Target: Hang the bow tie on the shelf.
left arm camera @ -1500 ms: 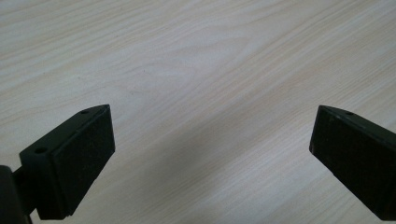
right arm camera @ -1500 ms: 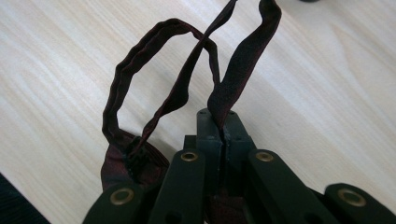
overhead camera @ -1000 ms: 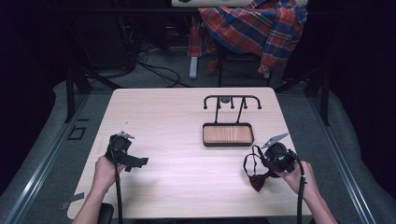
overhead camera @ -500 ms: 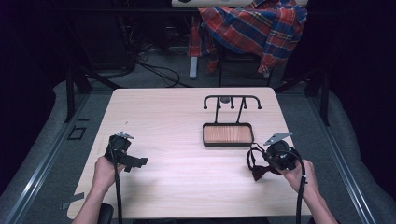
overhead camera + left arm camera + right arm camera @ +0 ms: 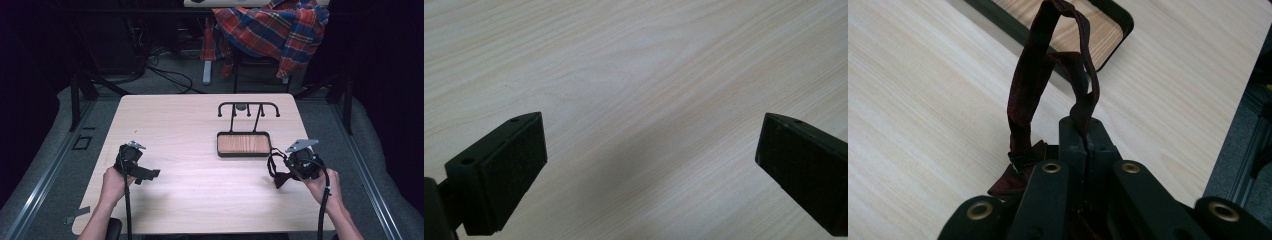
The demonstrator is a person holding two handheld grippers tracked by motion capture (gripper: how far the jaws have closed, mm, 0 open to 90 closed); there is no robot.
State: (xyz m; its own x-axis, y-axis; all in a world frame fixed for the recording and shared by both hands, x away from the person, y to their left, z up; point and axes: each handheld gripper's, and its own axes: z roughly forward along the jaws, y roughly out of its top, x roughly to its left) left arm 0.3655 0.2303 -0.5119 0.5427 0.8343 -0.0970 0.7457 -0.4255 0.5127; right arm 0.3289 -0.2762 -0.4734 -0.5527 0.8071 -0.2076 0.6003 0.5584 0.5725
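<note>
The right gripper [image 5: 1087, 131] has its fingers pinched on a dark red fabric strap loop [image 5: 1034, 75], at 4 o'clock on the light wooden desk [image 5: 200, 130]. The strap appears light and limp; grip the band itself. The left gripper [image 5: 649, 165] fingers are spread, empty.

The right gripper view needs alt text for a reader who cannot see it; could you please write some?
The right gripper, its two black jaws pressed together, pinches a dark red strap that loops up above the jaws. Beneath lies a pale wooden table, with a black-rimmed wooden tray near the top of the picture.
</note>
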